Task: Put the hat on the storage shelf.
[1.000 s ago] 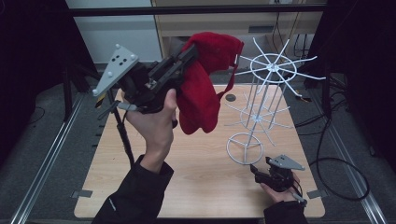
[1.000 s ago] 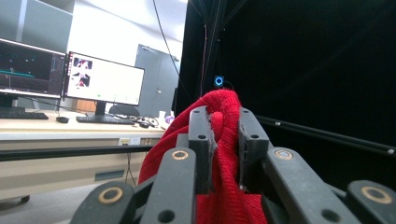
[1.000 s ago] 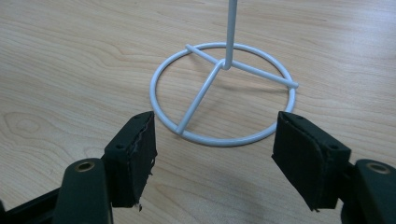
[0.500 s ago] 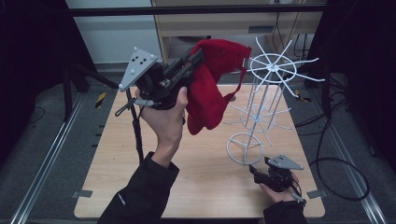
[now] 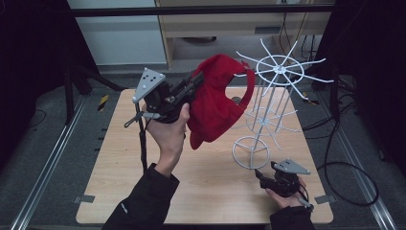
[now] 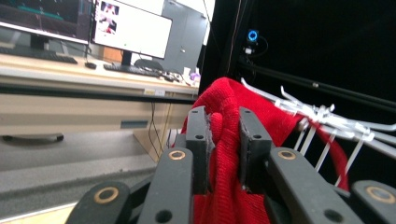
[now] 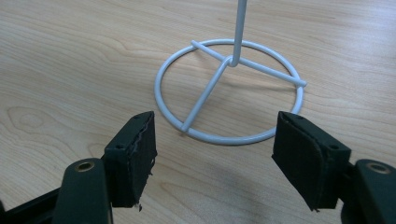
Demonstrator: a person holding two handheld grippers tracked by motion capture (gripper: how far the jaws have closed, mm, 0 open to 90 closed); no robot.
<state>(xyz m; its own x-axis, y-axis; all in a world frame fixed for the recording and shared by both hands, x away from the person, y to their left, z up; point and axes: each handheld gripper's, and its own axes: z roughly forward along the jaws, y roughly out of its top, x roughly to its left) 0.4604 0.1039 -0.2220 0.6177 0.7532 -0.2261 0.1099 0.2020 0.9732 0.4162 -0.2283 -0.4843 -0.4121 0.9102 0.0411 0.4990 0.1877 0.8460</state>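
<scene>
The wooden table (image 5: 143, 191) carries a white wire rack (image 5: 268, 115) at its right half, a tall stand with a ring base and spokes fanning out at the top. A red knitted hat (image 5: 215, 103) hangs in the air just left of those top spokes, its strap or opening edge close to one spoke, pinched in the pressed-together jaws of the left gripper (image 5: 194, 84), which is raised high above the table's middle. This looks like the hanging step: the hat must next be carried right and lowered so its opening catches a spoke tip. The neighbouring spokes crowd that approach and could snag the knit. The right gripper (image 7: 215, 154) rests low at the near right corner, jaws spread wide, just short of the rack's base ring (image 7: 229, 88), seemingly ready to steady it.
</scene>
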